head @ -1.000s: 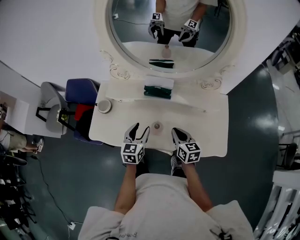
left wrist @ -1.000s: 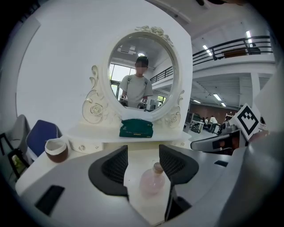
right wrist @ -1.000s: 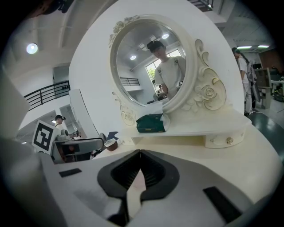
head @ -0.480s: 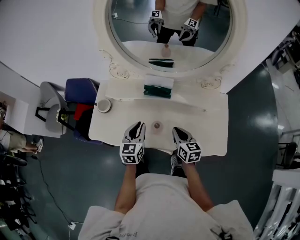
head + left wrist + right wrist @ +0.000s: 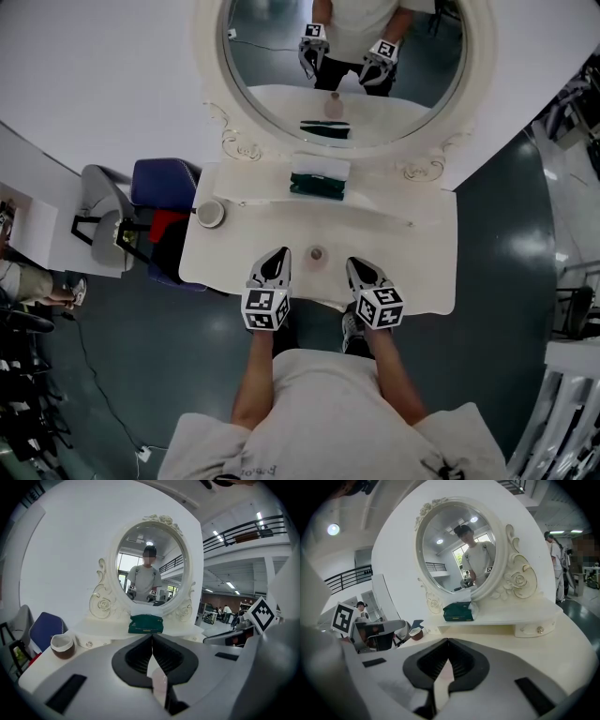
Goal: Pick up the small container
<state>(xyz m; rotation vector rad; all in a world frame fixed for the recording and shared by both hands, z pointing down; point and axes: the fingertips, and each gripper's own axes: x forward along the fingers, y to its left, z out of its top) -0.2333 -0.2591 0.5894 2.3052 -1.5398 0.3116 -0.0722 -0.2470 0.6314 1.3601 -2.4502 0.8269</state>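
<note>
- The small container (image 5: 316, 253) stands on the white dressing table (image 5: 412, 272), close to the middle of its front edge. It is a little round thing with a pale, pinkish top. Whether anything is in it I cannot tell from here.
- The left gripper (image 5: 279, 255) sits just left of the container, not touching it. Its jaws (image 5: 152, 637) are pressed together with nothing gripped.
- The right gripper (image 5: 354, 265) sits just right of the container, also clear of it. Its jaws (image 5: 447, 641) meet at the tips and hold nothing.
- The container is between the two grippers, a little further in from the front edge than their tips.
- Near the table's left edge is a small cup (image 5: 210, 213), brown outside with a white rim (image 5: 62, 645). Its inside looks white, and I can't make out any contents.
- On the raised ledge (image 5: 253, 183) along the back edge, at its middle, lies a dark green box (image 5: 319, 185) with something white, like tissue, on top.
- The oval mirror (image 5: 342, 56) above the ledge reflects the person, both grippers, the box and the container.
- A blue chair (image 5: 161, 181) stands off the table's left end.
</note>
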